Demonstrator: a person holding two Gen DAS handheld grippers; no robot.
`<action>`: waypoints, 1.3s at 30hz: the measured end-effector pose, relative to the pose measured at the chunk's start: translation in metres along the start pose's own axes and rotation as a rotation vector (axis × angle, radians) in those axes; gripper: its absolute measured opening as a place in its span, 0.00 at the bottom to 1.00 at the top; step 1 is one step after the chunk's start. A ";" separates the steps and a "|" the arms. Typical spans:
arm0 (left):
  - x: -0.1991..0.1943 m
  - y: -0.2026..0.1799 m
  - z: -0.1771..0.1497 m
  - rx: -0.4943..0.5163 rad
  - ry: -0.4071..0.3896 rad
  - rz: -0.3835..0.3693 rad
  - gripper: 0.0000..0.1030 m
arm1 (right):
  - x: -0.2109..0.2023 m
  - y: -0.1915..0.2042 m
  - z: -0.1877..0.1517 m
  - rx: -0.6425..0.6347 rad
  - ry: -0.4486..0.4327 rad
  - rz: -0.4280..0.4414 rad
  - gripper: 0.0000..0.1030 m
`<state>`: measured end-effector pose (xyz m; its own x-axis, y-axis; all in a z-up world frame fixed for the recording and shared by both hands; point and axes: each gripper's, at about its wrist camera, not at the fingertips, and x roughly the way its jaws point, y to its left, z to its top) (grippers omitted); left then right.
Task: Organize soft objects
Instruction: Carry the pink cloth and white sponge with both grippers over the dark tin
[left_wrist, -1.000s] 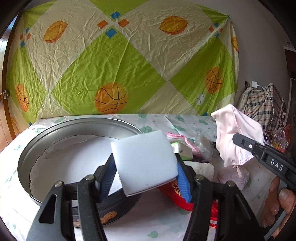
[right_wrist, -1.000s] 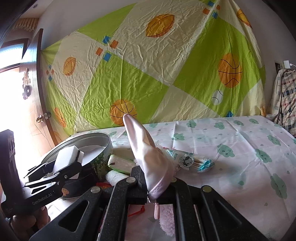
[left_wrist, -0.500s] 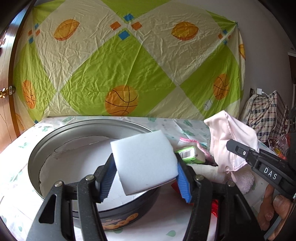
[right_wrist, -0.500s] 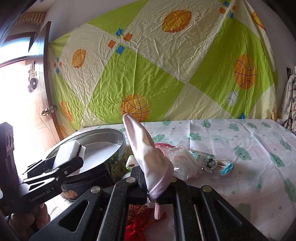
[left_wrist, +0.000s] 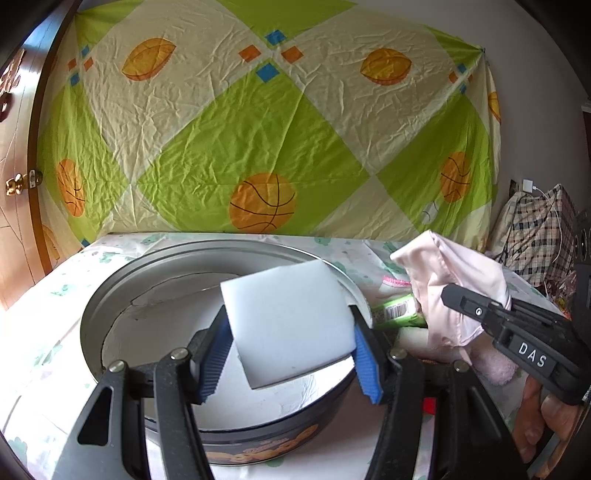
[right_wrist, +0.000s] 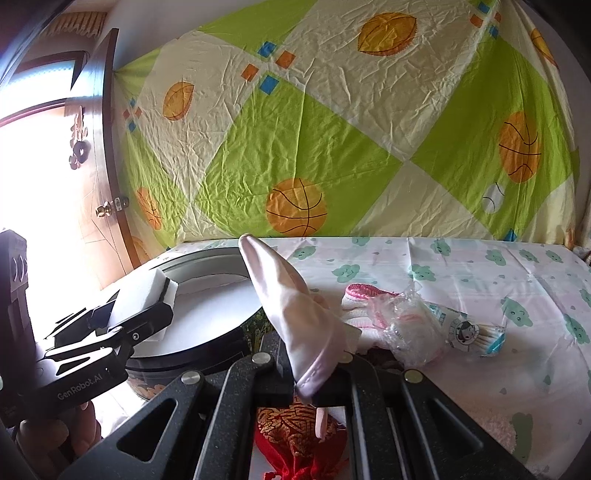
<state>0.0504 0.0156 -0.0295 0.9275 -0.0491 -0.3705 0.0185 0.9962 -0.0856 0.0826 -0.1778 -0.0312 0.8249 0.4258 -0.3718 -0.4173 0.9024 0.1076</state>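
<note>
My left gripper (left_wrist: 291, 354) is shut on a white foam sponge (left_wrist: 288, 325) and holds it over the near rim of a round metal tin (left_wrist: 110, 299) lined with white. The sponge also shows in the right wrist view (right_wrist: 147, 295), above the tin (right_wrist: 207, 258). My right gripper (right_wrist: 306, 384) is shut on a pale pink cloth (right_wrist: 291, 310) that stands up between its fingers, just right of the tin. In the left wrist view the pink cloth (left_wrist: 458, 280) hangs at the right of the tin.
A red pouch (right_wrist: 295, 435) lies below the right gripper. A pink-trimmed white sock (right_wrist: 358, 295), a crumpled clear bag (right_wrist: 410, 325) and a cotton-swab pack (right_wrist: 476, 332) lie on the cloud-print sheet (right_wrist: 517, 280). A green packet (left_wrist: 399, 314) lies by the tin. A plaid bag (left_wrist: 539, 229) stands far right.
Both grippers have moved left toward the tin. The sponge now hangs over the tin's near rim, and the pink cloth is closer to the tin's right side.
</note>
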 end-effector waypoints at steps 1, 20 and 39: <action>0.000 0.002 0.001 -0.001 -0.002 0.003 0.58 | 0.002 0.002 0.001 -0.004 0.004 0.003 0.06; -0.007 0.035 0.010 -0.017 -0.013 0.026 0.58 | 0.023 0.021 0.010 -0.022 0.027 0.043 0.06; 0.034 0.084 0.061 -0.017 0.110 0.041 0.58 | 0.055 0.048 0.068 -0.084 0.039 0.124 0.06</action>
<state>0.1063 0.1021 0.0075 0.8808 -0.0166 -0.4732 -0.0263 0.9961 -0.0838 0.1338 -0.1066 0.0164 0.7501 0.5295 -0.3963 -0.5472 0.8334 0.0779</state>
